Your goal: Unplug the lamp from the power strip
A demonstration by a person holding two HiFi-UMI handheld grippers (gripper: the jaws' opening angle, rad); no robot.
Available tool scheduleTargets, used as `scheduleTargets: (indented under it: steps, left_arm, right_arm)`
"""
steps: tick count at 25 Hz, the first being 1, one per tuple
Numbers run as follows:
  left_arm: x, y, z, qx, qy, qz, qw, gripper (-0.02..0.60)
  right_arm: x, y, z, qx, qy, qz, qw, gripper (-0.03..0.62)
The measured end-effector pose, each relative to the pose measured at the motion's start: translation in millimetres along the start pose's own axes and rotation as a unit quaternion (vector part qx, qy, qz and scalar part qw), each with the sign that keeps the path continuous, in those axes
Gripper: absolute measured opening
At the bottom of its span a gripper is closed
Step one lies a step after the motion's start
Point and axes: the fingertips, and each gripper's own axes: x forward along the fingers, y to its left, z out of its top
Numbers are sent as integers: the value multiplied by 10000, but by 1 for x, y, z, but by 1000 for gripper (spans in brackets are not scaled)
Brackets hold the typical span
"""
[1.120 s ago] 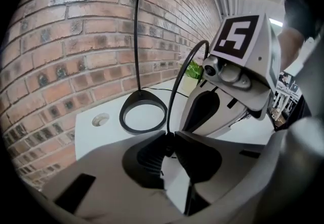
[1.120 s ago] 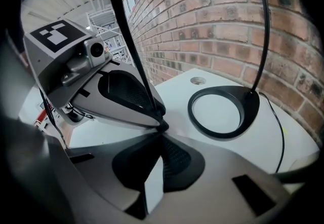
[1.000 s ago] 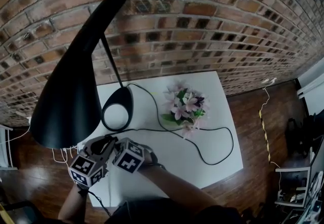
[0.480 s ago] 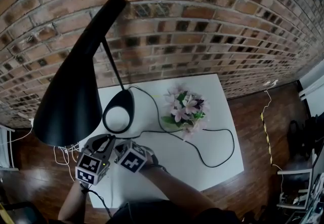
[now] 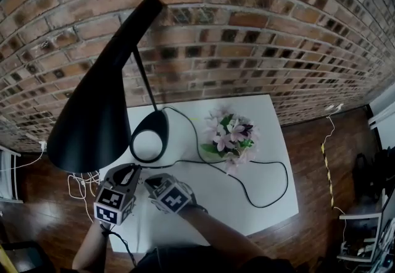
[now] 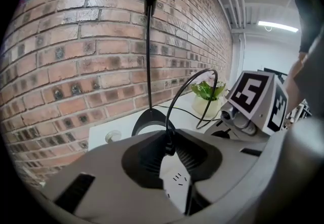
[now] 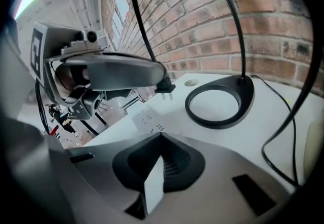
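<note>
Brick wall (image 5: 247,49) behind, white table (image 5: 262,114). L gripper (image 6: 169,149) clamped on plug (image 7: 164,86); prongs clear of strip (image 7: 147,116), just above it. R gripper (image 7: 157,177) clamped on strip end. Unplugging judged done; plug not yet set down.

A loft-style workroom: brick wall (image 5: 259,31), wooden floor (image 5: 315,160), white table (image 5: 216,204), ceiling strip light (image 6: 277,26).

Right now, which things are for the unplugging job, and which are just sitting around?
For the job: lamp; plug, pinched in the left tongs; strip, held by the right tongs.

Just sitting around: flowers; brick wall.
</note>
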Motion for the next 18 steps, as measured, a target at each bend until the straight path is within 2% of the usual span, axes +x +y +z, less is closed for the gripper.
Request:
scheduleTargets:
  steps: [3, 6, 11, 18]
  left_arm:
    - [-1, -1, 5, 85, -32, 46, 9999, 83]
    - [-4, -3, 9, 140, -72, 93, 9998, 83]
    - [-9, 3, 11, 93, -104, 245, 9996, 83]
    - [-9, 2, 13, -6, -128, 238, 9996, 83]
  right_arm:
    - [2, 1, -3, -531, 239, -126, 9982, -8]
    - [4, 1, -4, -689, 287, -126, 9971, -8]
    - [-7, 9, 2, -502, 115, 221, 9984, -8]
    - [-59, 6, 4, 74, -605, 80, 9981, -8]
